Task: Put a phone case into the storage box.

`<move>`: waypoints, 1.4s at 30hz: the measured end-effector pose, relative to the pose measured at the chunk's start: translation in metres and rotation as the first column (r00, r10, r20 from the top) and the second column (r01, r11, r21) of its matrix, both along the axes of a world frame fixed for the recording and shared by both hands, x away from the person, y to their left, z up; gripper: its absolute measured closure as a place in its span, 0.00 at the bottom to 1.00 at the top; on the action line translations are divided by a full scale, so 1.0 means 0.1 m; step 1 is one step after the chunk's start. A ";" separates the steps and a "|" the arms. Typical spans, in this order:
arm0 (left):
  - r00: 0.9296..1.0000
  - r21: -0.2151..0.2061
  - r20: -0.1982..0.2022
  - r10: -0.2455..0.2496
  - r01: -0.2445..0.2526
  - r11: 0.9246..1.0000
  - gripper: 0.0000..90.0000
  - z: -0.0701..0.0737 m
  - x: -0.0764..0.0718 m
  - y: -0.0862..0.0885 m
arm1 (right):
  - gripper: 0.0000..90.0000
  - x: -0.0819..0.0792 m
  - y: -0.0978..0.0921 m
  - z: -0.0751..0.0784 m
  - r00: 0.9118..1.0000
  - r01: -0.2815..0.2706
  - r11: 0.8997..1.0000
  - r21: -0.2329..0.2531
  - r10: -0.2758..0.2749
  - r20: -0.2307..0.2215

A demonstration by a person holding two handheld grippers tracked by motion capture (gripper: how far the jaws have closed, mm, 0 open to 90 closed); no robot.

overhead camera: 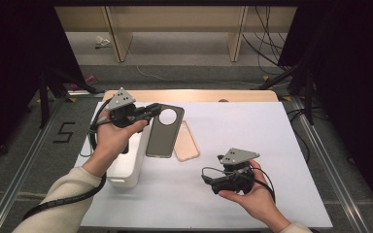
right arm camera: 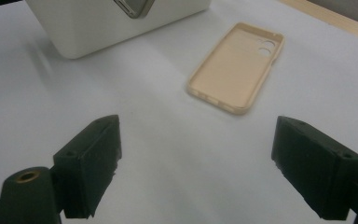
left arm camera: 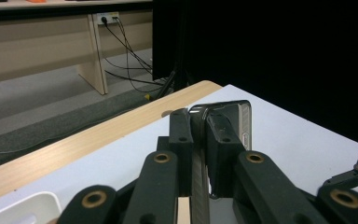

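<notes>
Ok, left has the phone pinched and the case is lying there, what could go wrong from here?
1. The left gripper is shut on the phone at one end edge only, so it might pivot or slip out.
2. The white box sits right beside the phone; a swing could knock it.
3. The right gripper is open and apart from the beige case, which lies loose and could slide during fitting.

A lab or recording bay is indicated: the counter [overhead camera: 252, 131] is covered in white sheeting and flanked by black curtains [overhead camera: 354, 73], loose cables [overhead camera: 267, 43] are strewn over the grey carpet behind its far edge, and a taped number [overhead camera: 64, 132] is seen beside its left edge.
</notes>
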State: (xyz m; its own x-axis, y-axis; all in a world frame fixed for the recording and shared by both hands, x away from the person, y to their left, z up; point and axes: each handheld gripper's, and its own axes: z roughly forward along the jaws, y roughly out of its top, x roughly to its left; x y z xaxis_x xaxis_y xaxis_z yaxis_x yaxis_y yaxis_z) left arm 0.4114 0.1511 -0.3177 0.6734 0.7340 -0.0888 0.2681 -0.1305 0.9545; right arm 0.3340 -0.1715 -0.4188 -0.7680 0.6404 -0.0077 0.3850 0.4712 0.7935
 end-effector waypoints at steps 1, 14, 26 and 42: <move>1.000 -0.001 0.002 0.002 -0.002 1.000 0.91 0.00 0.00 0.01 | 0.19 0.00 -0.01 0.00 1.000 0.002 1.000 0.004 -0.002 -0.003; 0.999 -0.018 0.037 0.026 -0.025 1.000 0.91 0.12 0.07 0.22 | 0.19 0.02 -0.05 -0.01 0.999 0.028 0.999 0.024 -0.027 -0.021; 0.997 -0.030 0.061 0.046 -0.044 0.999 0.91 0.18 0.14 0.38 | 0.19 0.03 -0.06 -0.01 0.999 0.032 0.999 0.037 -0.031 -0.030; 0.994 -0.019 0.083 0.077 -0.076 0.997 0.91 0.18 0.24 0.56 | 0.19 0.04 -0.07 -0.01 0.998 0.039 0.998 0.045 -0.037 -0.040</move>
State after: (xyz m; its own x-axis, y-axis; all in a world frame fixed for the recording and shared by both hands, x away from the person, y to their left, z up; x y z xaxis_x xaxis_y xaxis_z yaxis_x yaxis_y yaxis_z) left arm 0.4351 0.2075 -0.2993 0.6208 0.7826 -0.0461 0.1956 -0.0976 0.9758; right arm 0.3384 -0.1786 -0.4202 -0.7421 0.6684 0.0516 0.4332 0.4194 0.7977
